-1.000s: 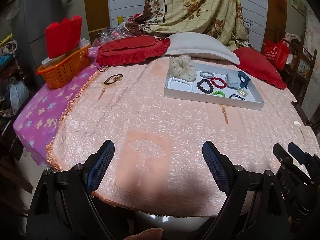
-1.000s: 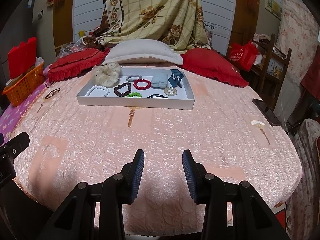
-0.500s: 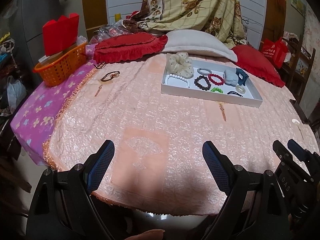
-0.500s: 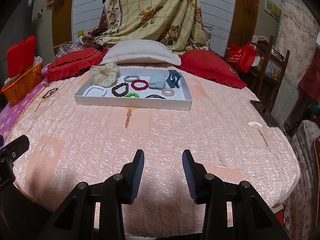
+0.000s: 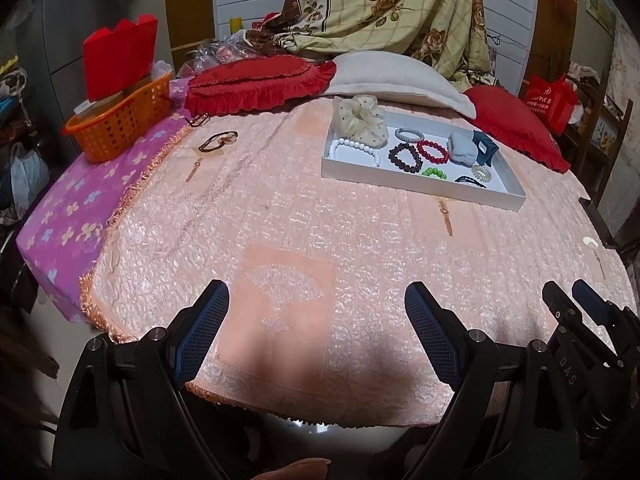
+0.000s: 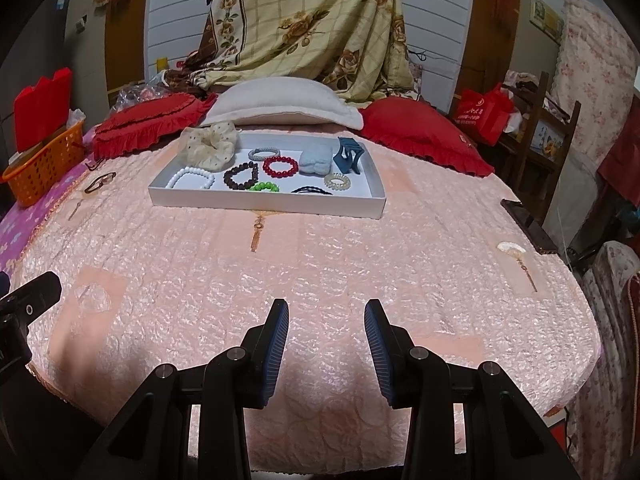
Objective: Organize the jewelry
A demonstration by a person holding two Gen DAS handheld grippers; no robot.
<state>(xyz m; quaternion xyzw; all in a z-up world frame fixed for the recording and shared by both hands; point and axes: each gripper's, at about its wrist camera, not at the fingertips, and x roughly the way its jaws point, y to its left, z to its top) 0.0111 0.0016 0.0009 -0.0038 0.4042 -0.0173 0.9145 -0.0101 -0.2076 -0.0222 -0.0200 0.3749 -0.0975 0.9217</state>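
White tray (image 6: 264, 202) holds red bracelet (image 6: 280, 166), green beads (image 6: 265, 187); peach textured bedspread (image 6: 320, 264); orange basket (image 5: 120, 120).

Each black hand-held gripper (image 6: 326, 320) has blue ribbed finger pads (image 5: 202, 326) and silver screws.

A home bedroom: bed (image 6: 320, 264), pillows (image 6: 280, 100), draped blanket (image 6: 312, 20).

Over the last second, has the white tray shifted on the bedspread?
No. The white tray still sits just behind the same tassel motif.
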